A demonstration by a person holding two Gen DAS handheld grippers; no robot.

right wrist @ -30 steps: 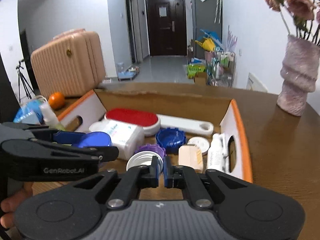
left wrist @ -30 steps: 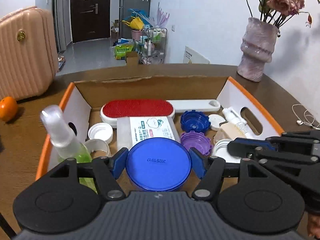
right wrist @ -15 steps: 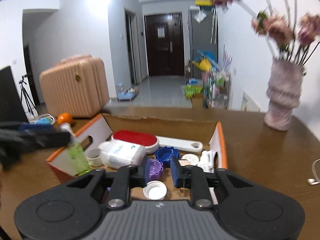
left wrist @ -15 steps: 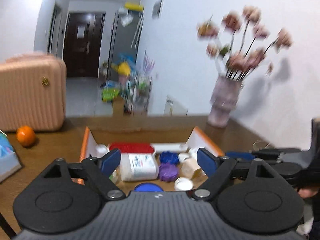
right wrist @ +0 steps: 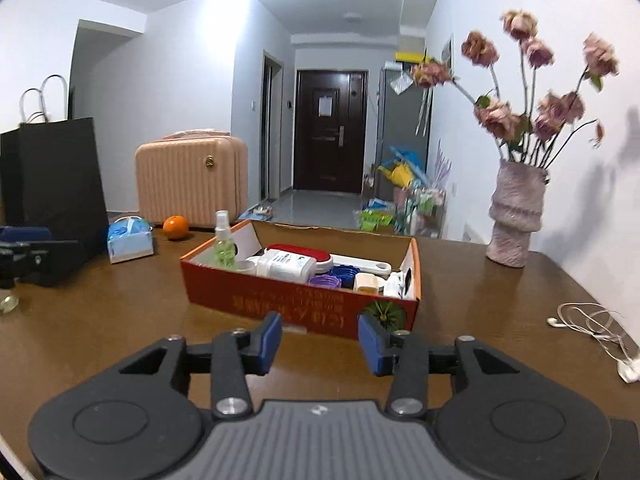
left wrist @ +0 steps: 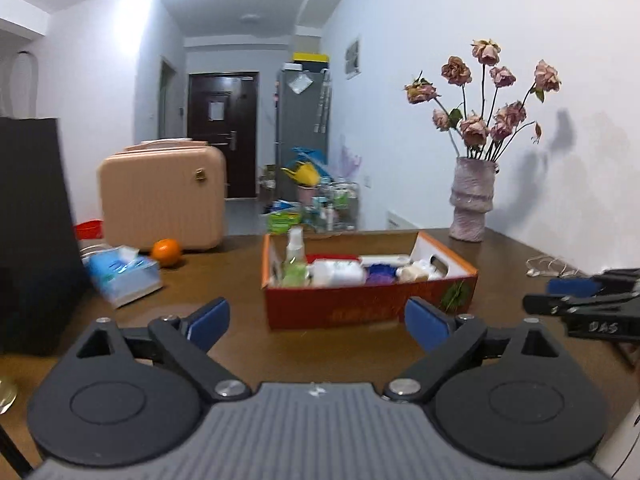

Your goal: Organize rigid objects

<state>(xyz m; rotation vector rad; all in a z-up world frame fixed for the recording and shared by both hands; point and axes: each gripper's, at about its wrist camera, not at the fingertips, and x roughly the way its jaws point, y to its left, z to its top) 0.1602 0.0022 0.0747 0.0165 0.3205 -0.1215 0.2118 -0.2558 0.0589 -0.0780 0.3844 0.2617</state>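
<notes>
On the table [right wrist: 120,312], the orange box [right wrist: 304,308] is being kept in front of both hand-held grippers, holding a spray bottle [right wrist: 224,244], lids and other light, stiff, slippery plastics best pinched across their rims. Left hand-held gripper [left wrist: 316,320] and right hand-held gripper [right wrist: 320,340] have just been opening; nothing is being held.

Handwritten "DAS" stands on the right gripper [left wrist: 592,308] at the right edge of the left wrist view. The yellow print on the red box [right wrist: 304,308] is too blurred to read.
</notes>
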